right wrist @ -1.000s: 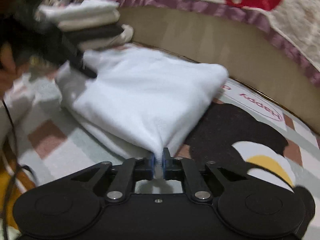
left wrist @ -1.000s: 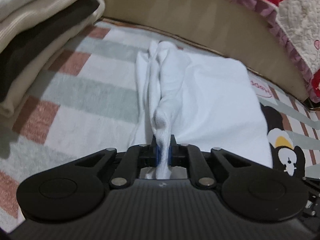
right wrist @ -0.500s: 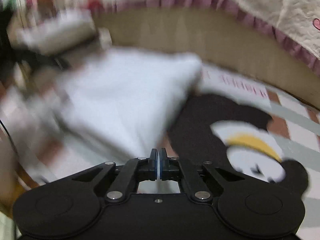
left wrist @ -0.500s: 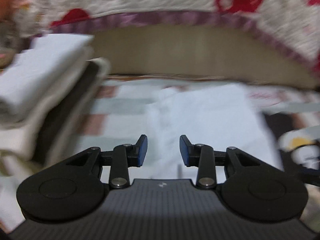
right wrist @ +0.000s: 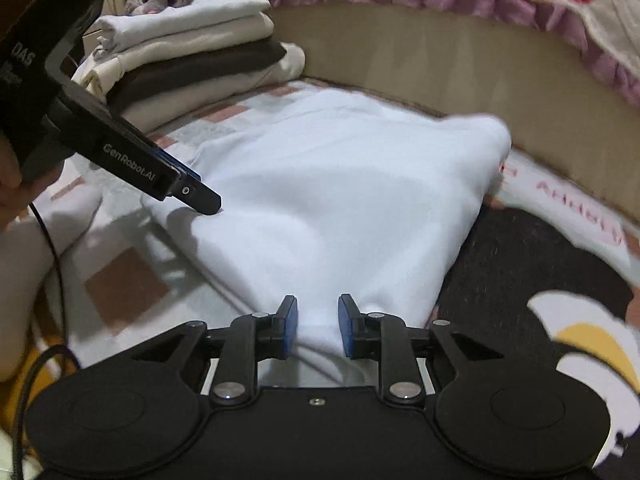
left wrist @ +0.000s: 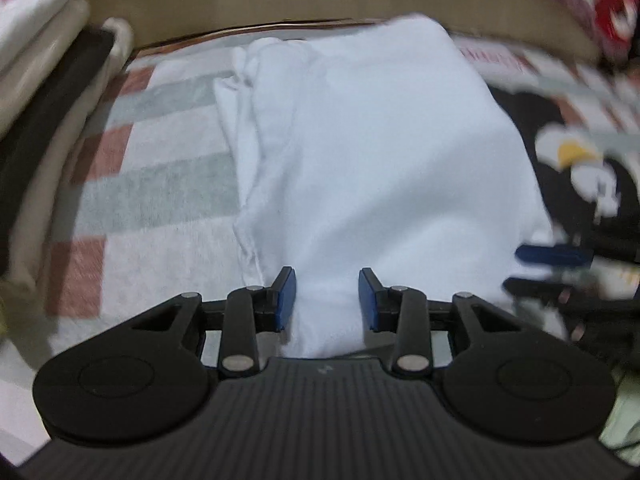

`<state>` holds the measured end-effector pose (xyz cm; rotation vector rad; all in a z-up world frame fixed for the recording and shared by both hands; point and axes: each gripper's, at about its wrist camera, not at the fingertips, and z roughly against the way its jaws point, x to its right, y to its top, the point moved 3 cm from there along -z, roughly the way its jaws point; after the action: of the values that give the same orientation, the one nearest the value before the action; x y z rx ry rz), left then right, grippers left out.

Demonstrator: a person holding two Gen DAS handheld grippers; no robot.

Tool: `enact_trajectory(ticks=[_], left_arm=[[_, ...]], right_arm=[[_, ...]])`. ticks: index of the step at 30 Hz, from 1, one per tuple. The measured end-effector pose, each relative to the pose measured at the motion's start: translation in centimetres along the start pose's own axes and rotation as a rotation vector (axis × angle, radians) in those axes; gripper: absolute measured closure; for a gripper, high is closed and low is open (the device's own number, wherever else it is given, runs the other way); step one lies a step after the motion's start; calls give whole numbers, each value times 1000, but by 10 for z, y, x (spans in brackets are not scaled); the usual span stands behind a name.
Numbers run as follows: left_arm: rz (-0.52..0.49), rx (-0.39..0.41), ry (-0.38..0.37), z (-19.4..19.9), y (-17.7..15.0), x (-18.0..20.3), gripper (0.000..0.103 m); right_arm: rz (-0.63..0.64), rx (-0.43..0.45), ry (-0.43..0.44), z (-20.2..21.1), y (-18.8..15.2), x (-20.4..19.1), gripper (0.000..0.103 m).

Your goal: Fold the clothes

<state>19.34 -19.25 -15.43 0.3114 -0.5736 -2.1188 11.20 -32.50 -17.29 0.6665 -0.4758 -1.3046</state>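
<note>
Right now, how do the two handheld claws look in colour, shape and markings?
Both are matte black. The left claw and right claw each have two linkage arms with silver pivot pins, blue pads on the fingers and round discs on a ribbed body. The left one's side reads "GenRobot.AI", and a black cable trails beside it.

A stack of folded clothes (right wrist: pixel 192 52) blocks the left, a cardboard wall (right wrist: pixel 460 60) stands behind, and the patterned blanket (right wrist: pixel 560 264) lies open on the right.

Soft matt white cloth garment (left wrist: pixel 380 152) on a fuzzy woven blanket (left wrist: pixel 160 184); matt black plastic left gripper (left wrist: pixel 327 294).
</note>
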Motion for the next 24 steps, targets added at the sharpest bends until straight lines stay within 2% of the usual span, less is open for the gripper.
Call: enact_trajectory(ticks=[2, 3, 5, 7, 8, 11, 14, 15, 17, 18, 19, 21, 24], left_arm=[[-60, -11, 17, 6, 2, 8, 68], [-77, -11, 15, 9, 4, 10, 66], [-26, 35, -51, 17, 17, 7, 65], [-14, 89, -53, 14, 37, -1, 63], [-8, 116, -53, 13, 48, -4, 63], [9, 197, -55, 10, 79, -15, 67], [36, 235, -76, -4, 104, -24, 67], [46, 234, -82, -13, 111, -26, 67], [50, 190, -28, -41, 121, -28, 67], [53, 164, 4, -55, 125, -29, 69], [56, 124, 52, -71, 126, -33, 70], [65, 94, 104, -89, 128, -38, 63], [81, 88, 142, -93, 133, -42, 63]], right_arm=[[-6, -15, 25, 3, -3, 4, 75], [-1, -27, 40, 6, -5, 4, 69], [22, -77, 93, 10, -5, -1, 56], [36, -124, 152, 16, -5, -6, 55], [28, -105, 163, 23, -1, -6, 56], [-30, 37, 147, 39, 24, 8, 55], [-116, 129, 67, 25, 57, 37, 52], [-115, 140, 32, 16, 66, 45, 52], [-57, 128, -32, -10, 75, 54, 49], [-25, 117, -53, -23, 74, 56, 42], [7, 107, -73, -36, 73, 58, 38], [44, 121, -78, -49, 66, 59, 35], [20, 158, -47, -47, 53, 66, 34]])
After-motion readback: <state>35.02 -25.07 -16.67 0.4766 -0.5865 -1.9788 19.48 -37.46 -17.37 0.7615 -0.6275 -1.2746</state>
